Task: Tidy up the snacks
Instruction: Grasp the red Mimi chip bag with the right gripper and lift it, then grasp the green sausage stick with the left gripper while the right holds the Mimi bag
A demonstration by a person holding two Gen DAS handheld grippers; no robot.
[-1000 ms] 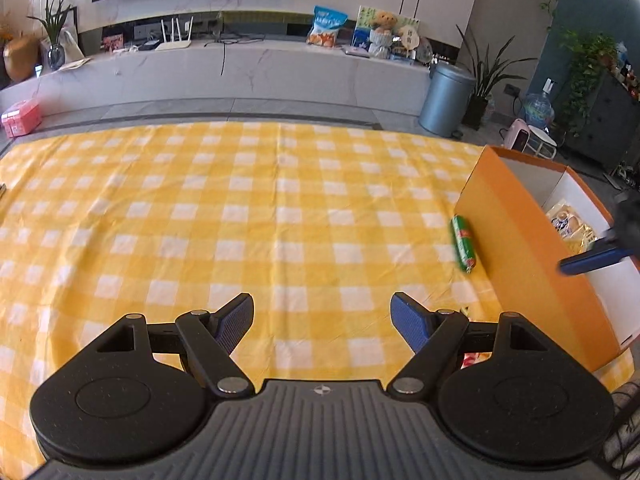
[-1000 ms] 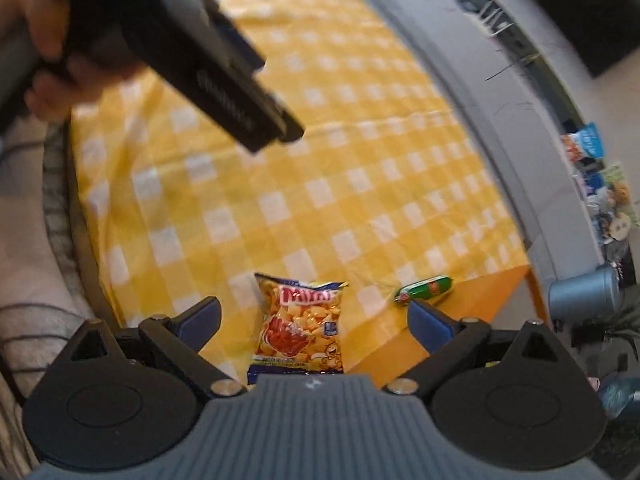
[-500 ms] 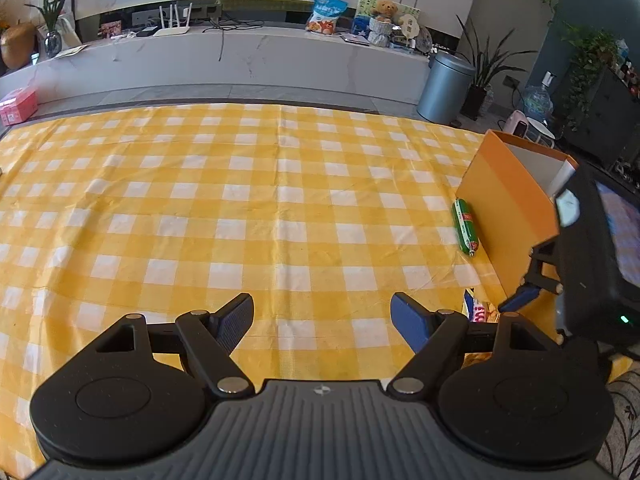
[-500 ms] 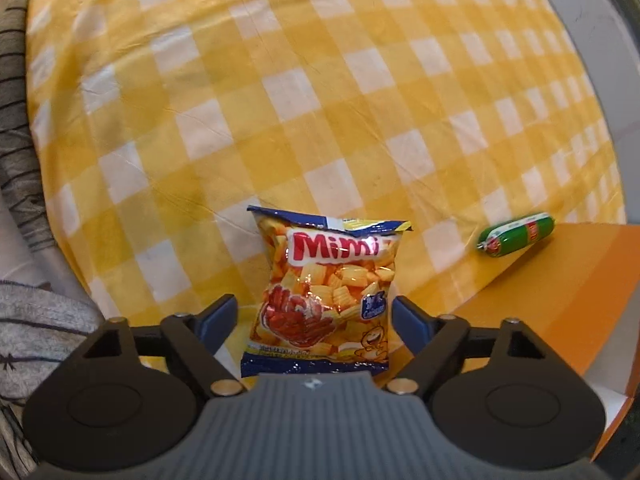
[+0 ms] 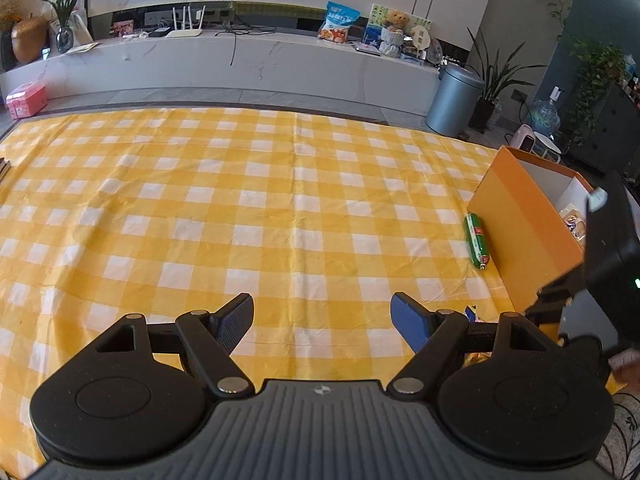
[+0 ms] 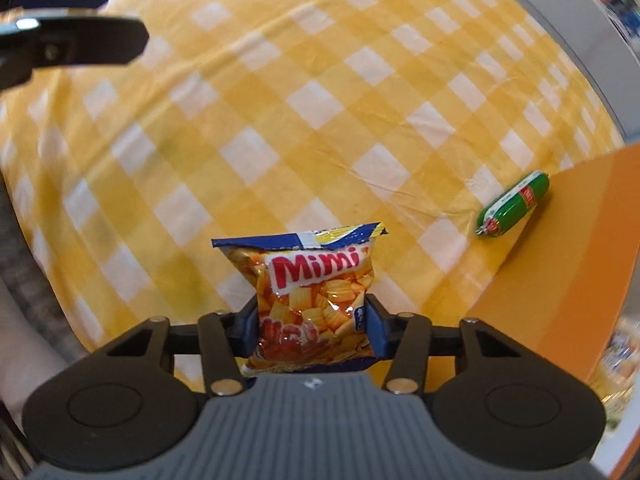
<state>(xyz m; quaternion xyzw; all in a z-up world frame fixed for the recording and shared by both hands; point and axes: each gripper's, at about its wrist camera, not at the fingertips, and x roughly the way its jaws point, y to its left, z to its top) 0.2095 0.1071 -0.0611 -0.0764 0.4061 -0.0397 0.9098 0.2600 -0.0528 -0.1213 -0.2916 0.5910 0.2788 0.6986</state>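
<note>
My right gripper is shut on the Mimi snack bag, its blue pads squeezing the bag's lower half just above the yellow checked cloth. A green sausage stick lies on the cloth against the orange box. In the left wrist view my left gripper is open and empty over the cloth. The sausage stick lies beside the orange box at the right. The right gripper's body shows at the right edge.
The orange box holds a wrapped snack. Past the cloth's far edge stand a white media bench, a grey bin, potted plants and a pink case. The left gripper's finger shows at the upper left of the right wrist view.
My right gripper has closed on the Mimi bag, which now stands pinched between the pads. The left gripper stayed open and tilted slightly, showing more of the room.
</note>
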